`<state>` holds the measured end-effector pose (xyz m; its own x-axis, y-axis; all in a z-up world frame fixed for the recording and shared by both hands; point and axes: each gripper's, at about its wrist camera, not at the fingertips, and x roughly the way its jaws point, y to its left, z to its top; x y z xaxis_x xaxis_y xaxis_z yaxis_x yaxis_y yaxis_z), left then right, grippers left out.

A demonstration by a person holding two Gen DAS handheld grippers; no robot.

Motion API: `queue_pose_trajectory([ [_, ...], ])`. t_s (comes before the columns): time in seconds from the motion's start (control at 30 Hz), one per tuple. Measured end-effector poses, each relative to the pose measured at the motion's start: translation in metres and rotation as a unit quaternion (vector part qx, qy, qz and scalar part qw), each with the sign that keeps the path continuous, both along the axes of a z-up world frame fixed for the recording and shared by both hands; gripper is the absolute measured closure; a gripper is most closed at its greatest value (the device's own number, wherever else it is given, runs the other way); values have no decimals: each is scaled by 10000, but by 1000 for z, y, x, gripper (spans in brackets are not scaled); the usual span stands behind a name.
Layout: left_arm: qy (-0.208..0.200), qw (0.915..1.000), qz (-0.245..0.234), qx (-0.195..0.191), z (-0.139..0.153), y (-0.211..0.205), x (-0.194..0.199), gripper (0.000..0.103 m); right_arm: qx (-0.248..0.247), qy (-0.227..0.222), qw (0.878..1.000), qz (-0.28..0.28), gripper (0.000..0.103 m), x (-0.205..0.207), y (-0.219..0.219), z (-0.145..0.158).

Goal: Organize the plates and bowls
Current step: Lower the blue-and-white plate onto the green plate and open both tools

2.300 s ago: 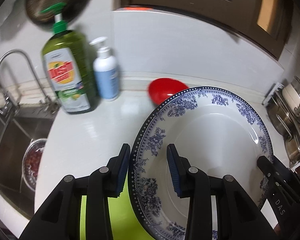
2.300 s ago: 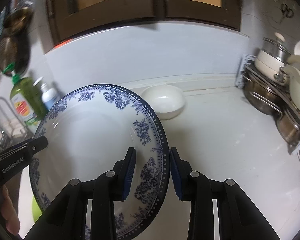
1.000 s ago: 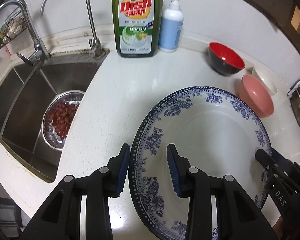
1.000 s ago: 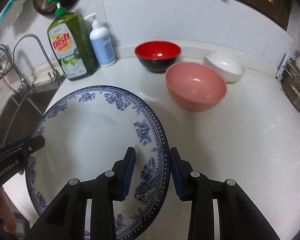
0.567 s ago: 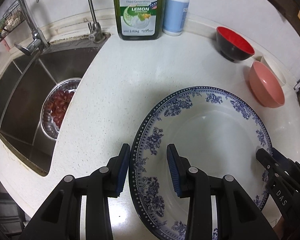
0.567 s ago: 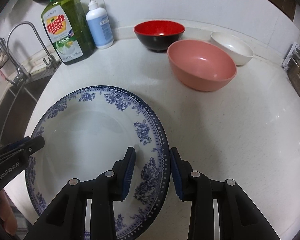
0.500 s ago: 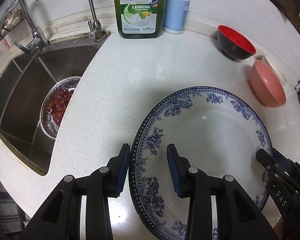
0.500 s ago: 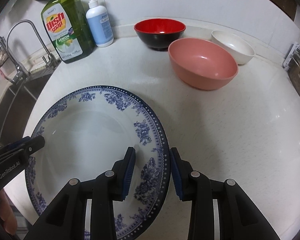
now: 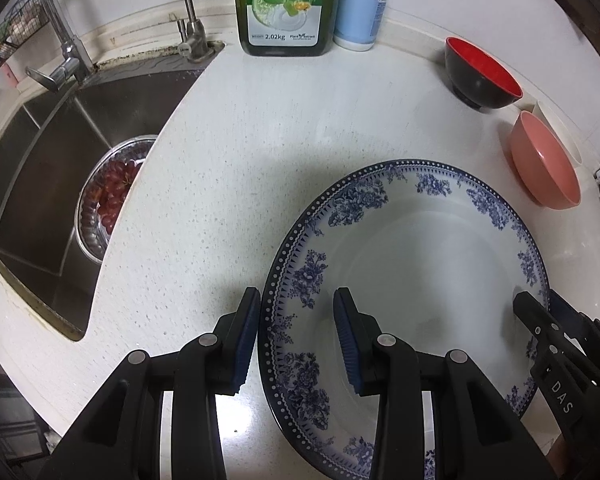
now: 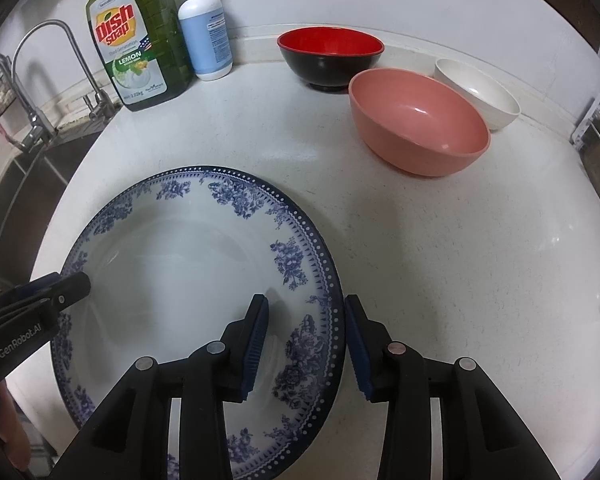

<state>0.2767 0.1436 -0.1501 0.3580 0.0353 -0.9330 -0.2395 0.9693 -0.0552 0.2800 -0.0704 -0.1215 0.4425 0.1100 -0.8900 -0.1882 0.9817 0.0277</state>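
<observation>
I have the blue-and-white plate (image 10: 188, 280) low over the surface's near edge. My left gripper (image 9: 296, 332) clamps its rim; my right gripper (image 10: 306, 344) jaws are opening, rim between. I'd release only once it sits flat.

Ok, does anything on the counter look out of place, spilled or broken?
Nothing stands out. The plate looks whole, with no chips showing, and the red bowl, pink bowl and white bowl stand upright on a dry counter. A metal bowl of grapes sits in the sink.
</observation>
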Motion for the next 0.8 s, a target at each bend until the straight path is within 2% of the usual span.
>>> queue_pose_trajectory([
  [0.17,41,10000,45,-37,-1,1,0,66,6,42,10000,32,61,2,0,0],
  [0.27,0,10000,61,-49,0,1,0,64,40,58,10000,71,57,3,2,0],
  [0.33,-38,10000,57,-46,2,1,0,60,62,67,9999,89,54,3,1,0],
  [0.4,-108,9999,80,31,5,0,-1,49,96,119,9998,85,50,4,0,-1],
  [0.43,-140,9998,83,87,7,0,-1,47,118,134,9998,63,48,5,-1,-2],
  [0.6,-311,9990,-28,314,19,-7,0,33,166,47,9998,-24,45,3,-7,5],
  [0.8,-476,9979,-248,369,35,-21,5,27,238,-121,9996,-62,44,1,-17,20],
])
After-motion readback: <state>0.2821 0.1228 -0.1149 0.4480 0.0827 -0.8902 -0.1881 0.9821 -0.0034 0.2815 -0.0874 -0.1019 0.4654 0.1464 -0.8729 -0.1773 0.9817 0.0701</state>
